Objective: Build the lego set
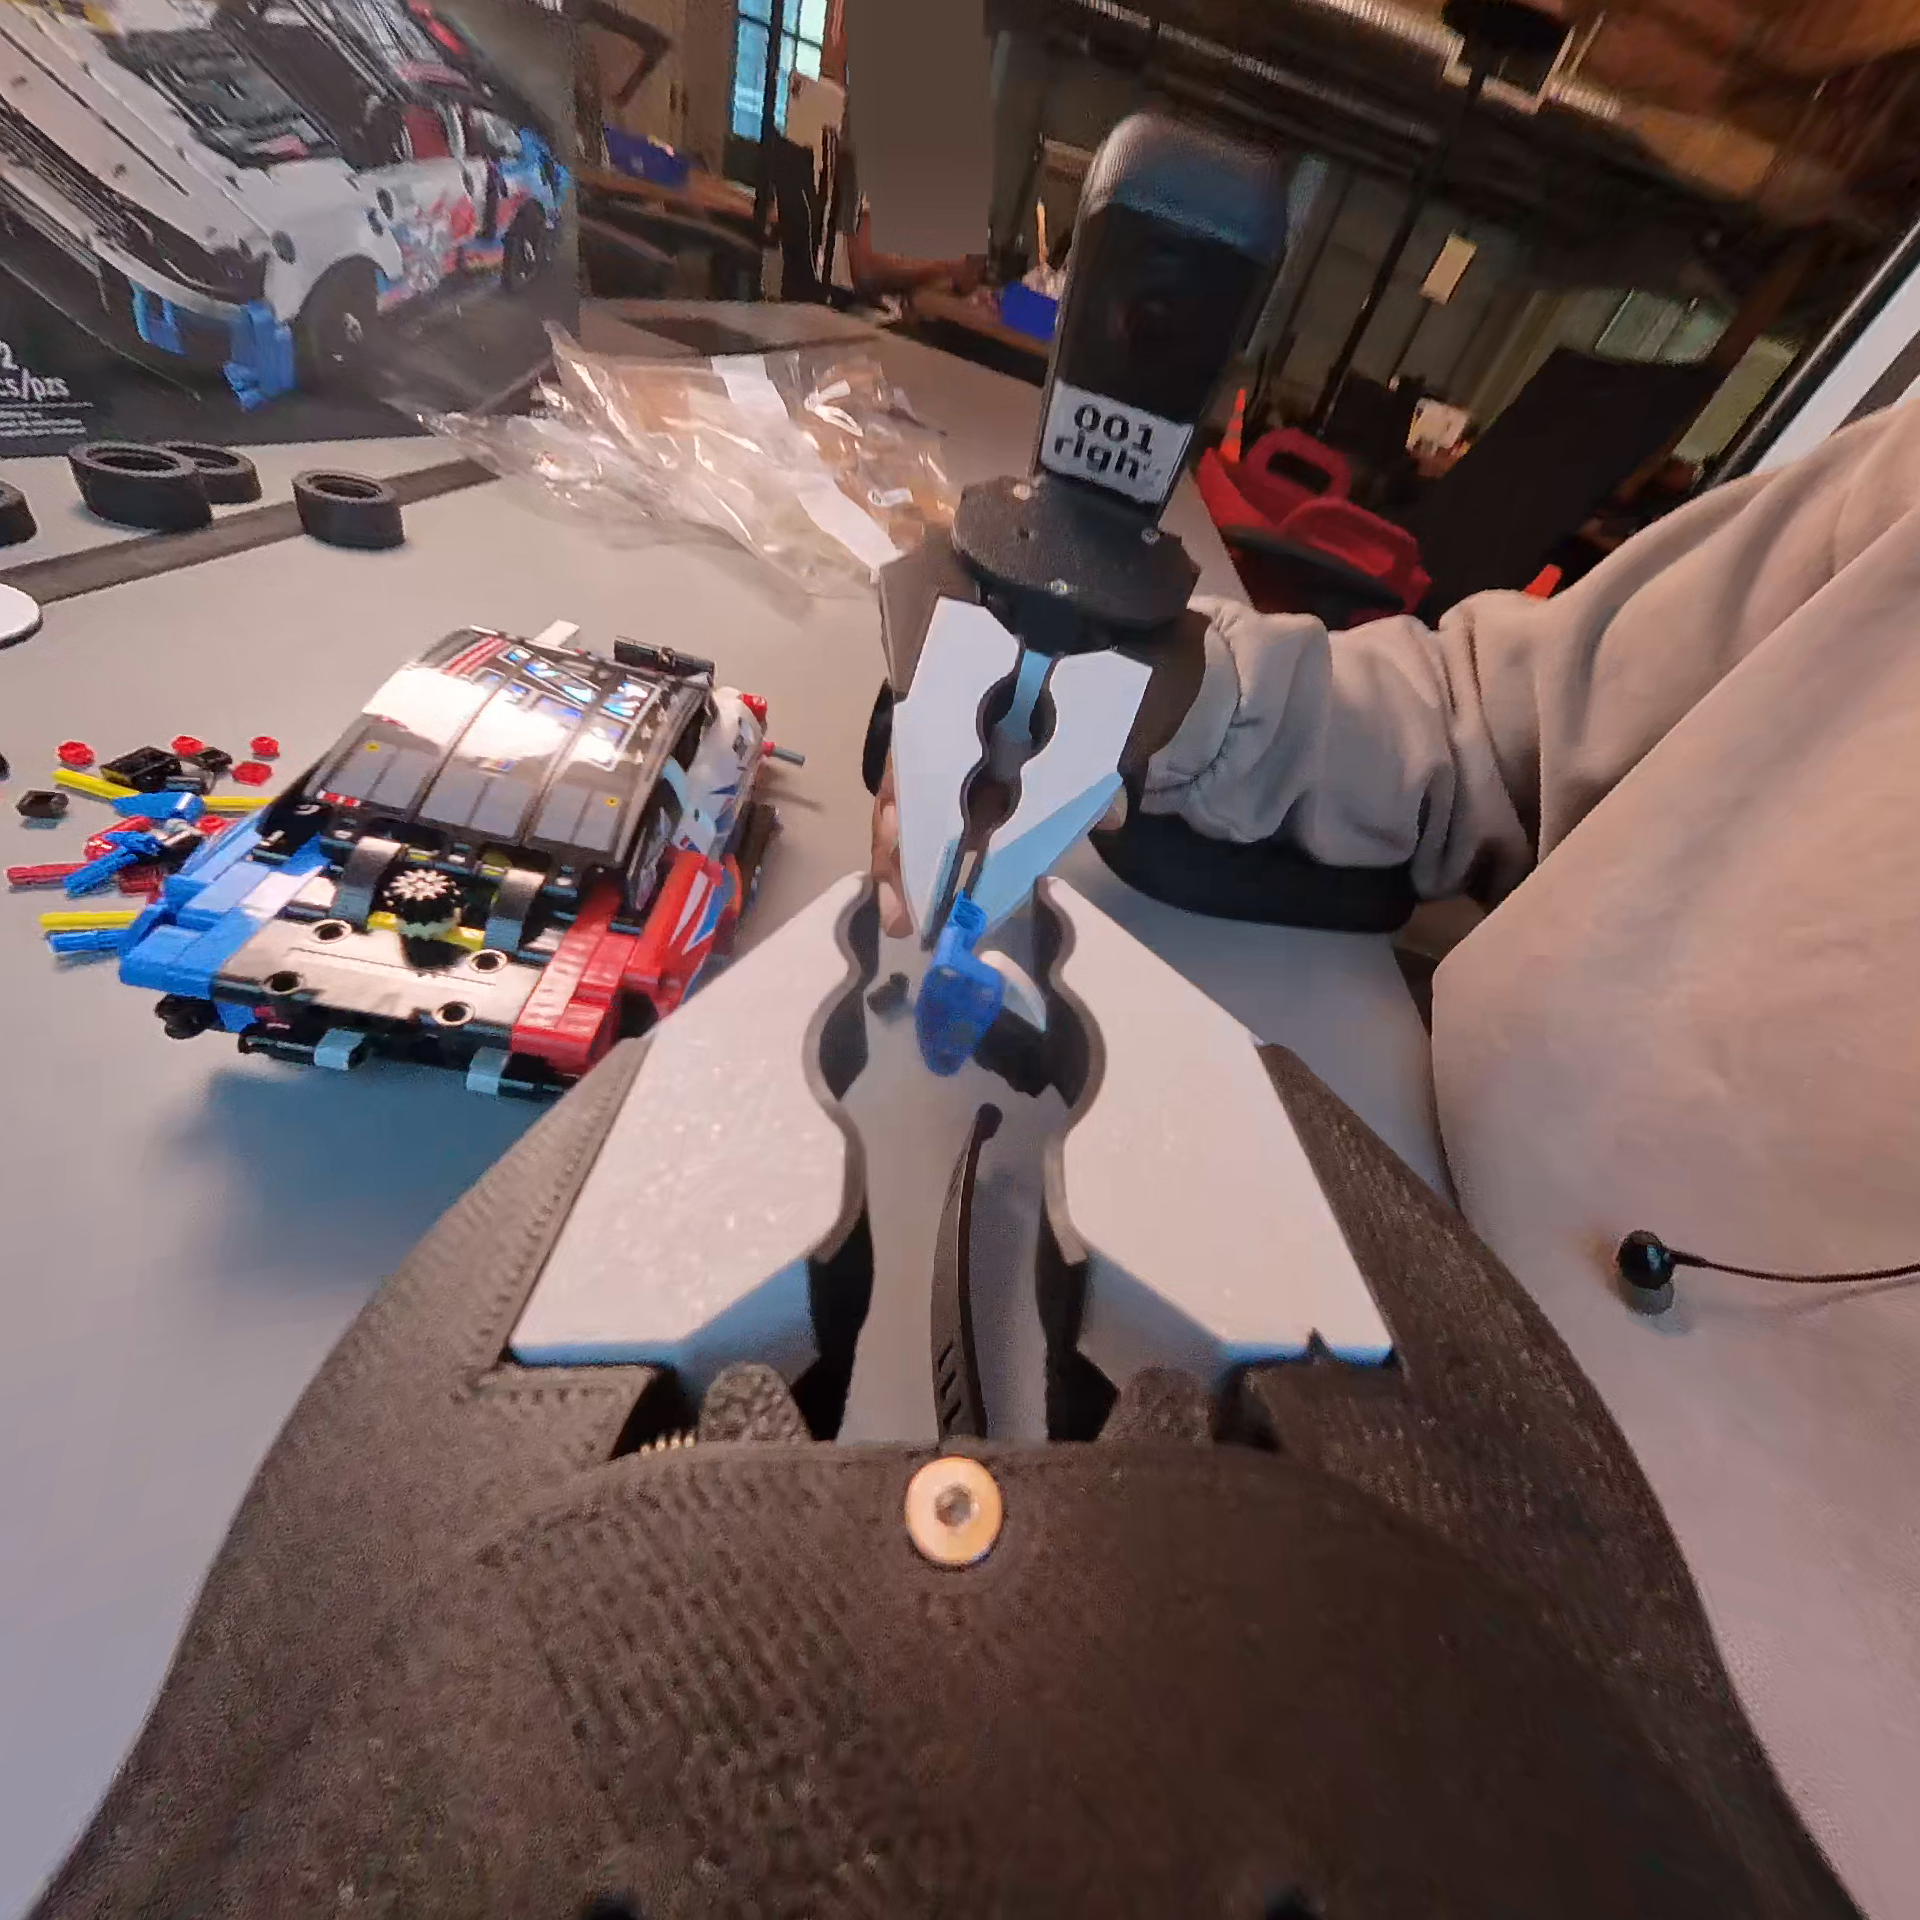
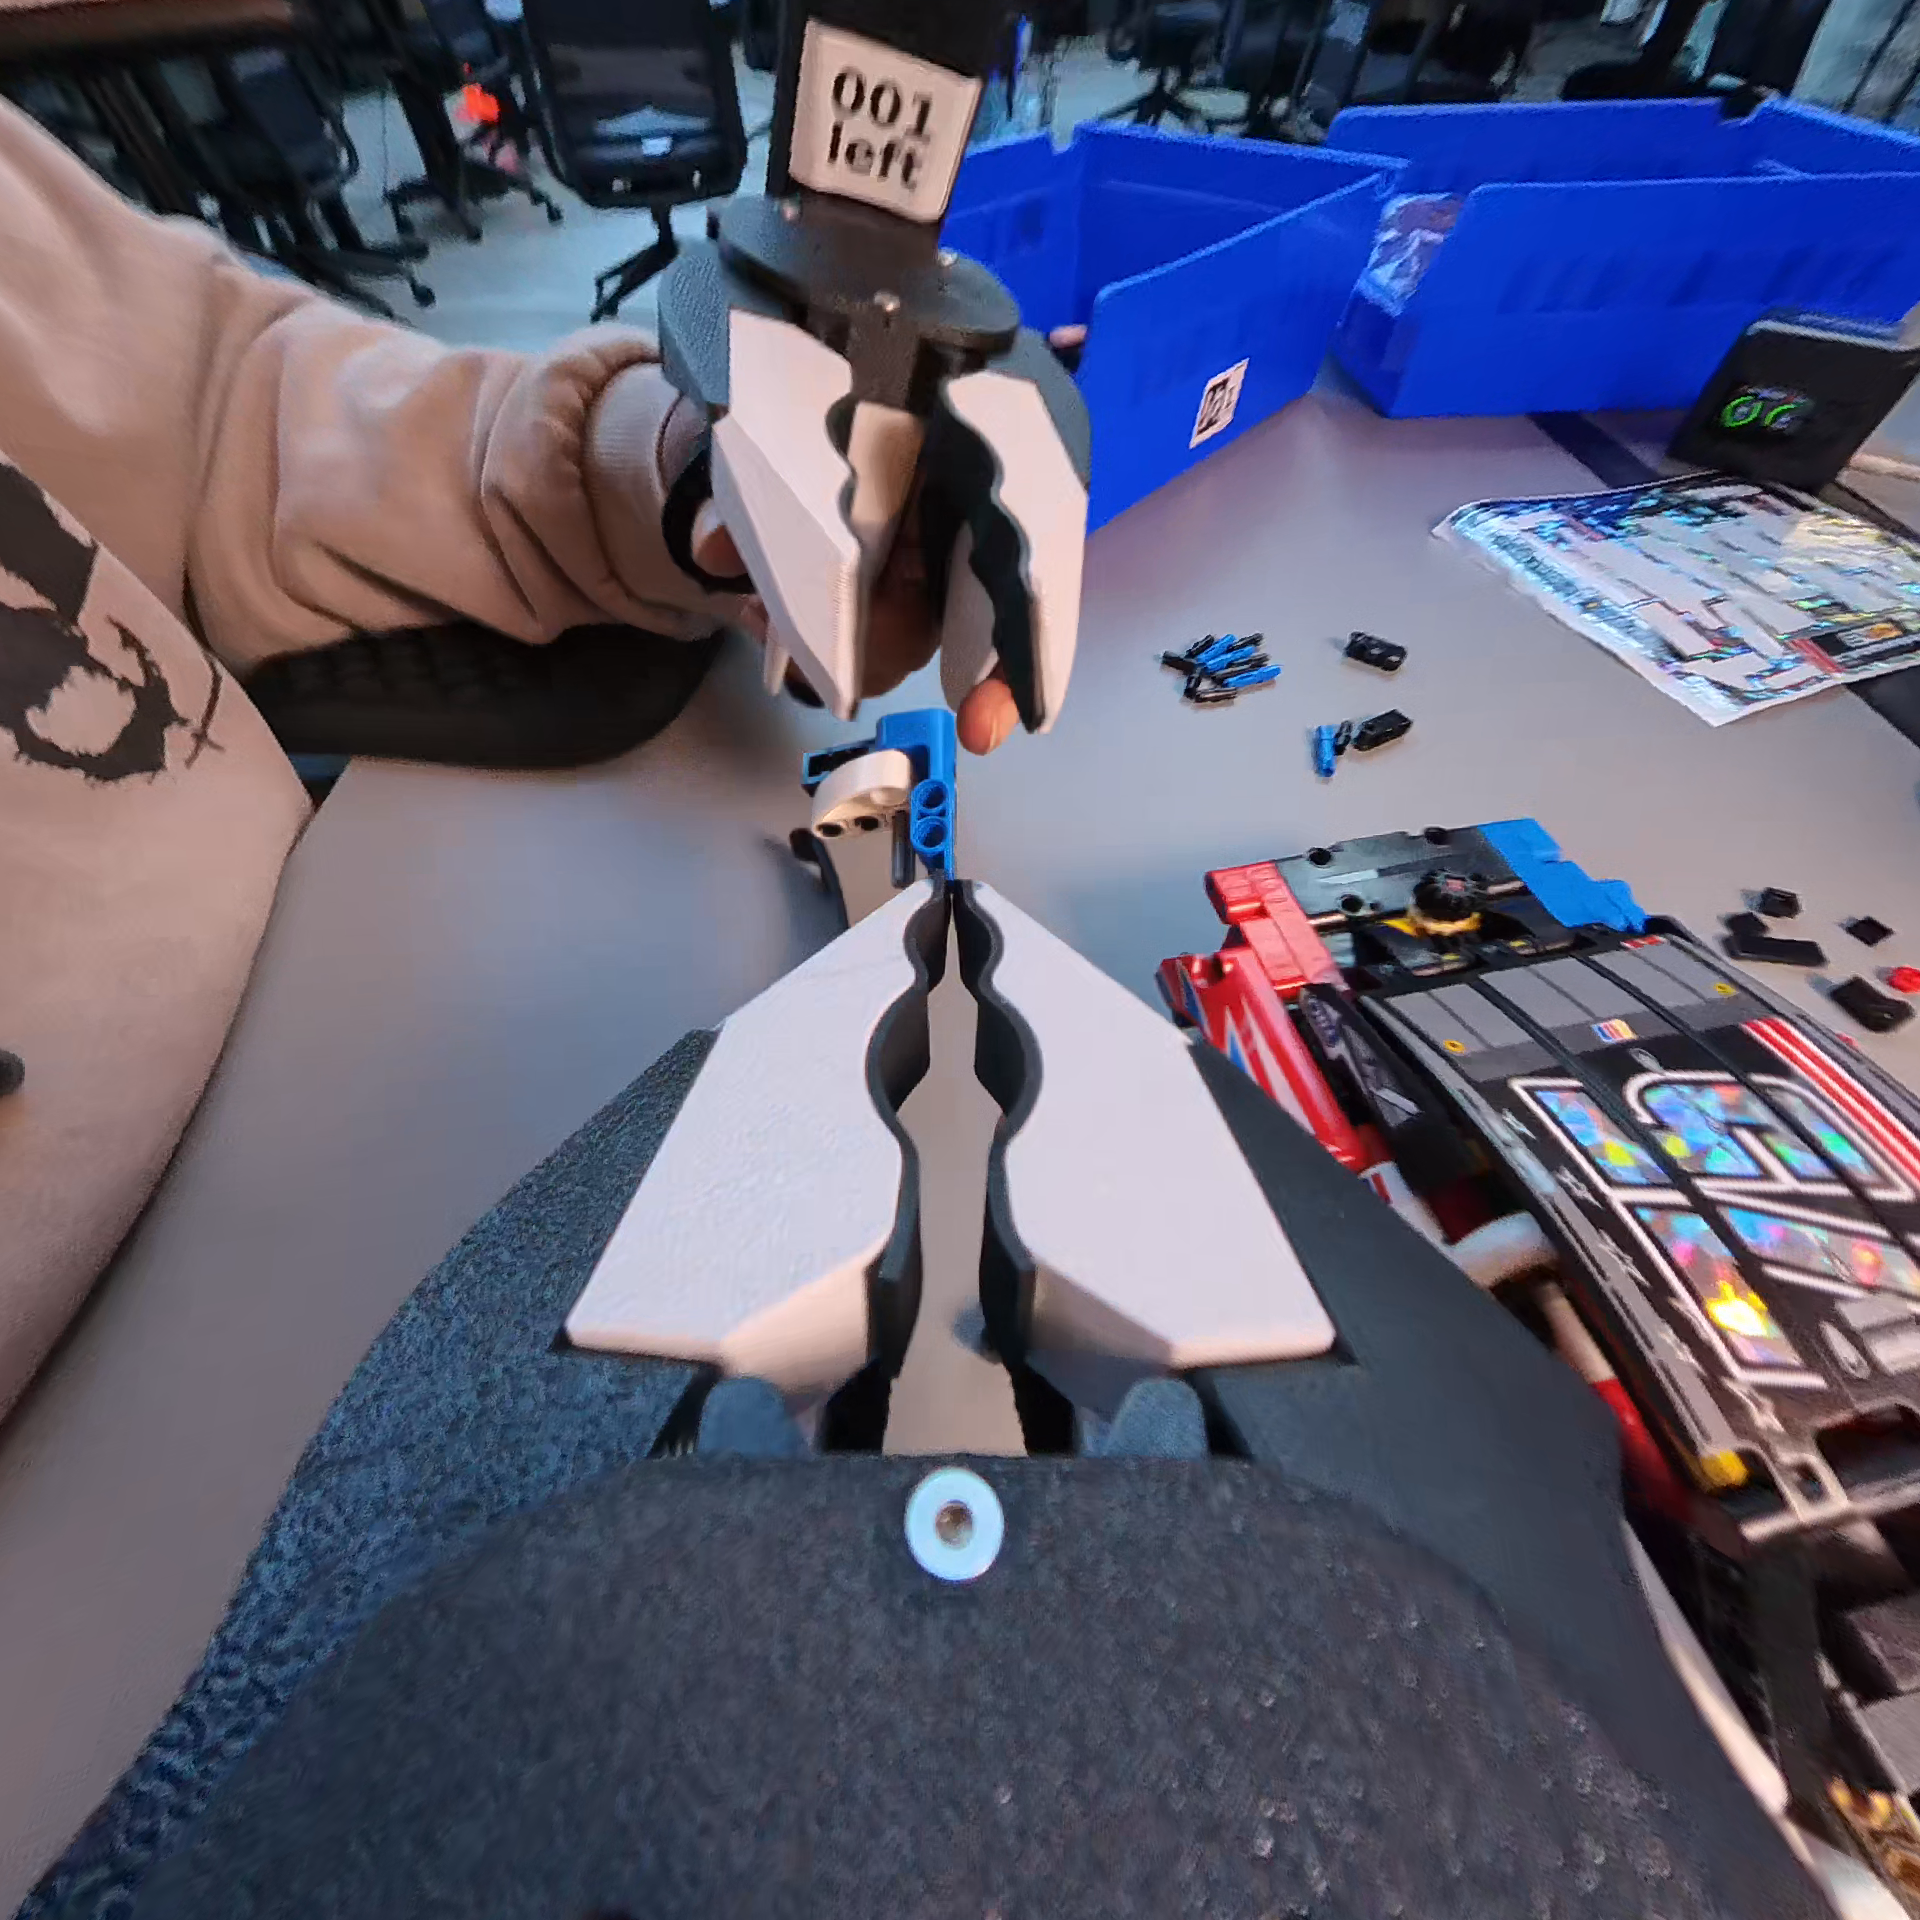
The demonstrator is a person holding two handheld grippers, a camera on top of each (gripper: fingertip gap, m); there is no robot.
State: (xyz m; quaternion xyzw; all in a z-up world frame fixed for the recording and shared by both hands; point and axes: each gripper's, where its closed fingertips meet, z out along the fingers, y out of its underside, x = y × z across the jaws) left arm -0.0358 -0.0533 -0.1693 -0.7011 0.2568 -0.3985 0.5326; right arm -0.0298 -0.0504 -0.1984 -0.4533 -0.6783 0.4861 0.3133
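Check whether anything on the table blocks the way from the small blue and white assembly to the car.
Nothing visible does. The right tool is shut on the blue and white assembly, held off the table. The car sits to its right with bare table between; the loose pins lie farther back, off that line.

Right gripper (image 1: 951,914) pinches a blue piece (image 1: 954,1003) (left jaws apart).

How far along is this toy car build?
Mostly done, it seems: the car already has its body, roof and stickers. In hand is a small blue-and-white sub-assembly, pinched by the right gripper with its jaws closed on it, while the left gripper stands open around it. Left to do: the black tyres lie loose beside the box, and small loose pieces are unused.
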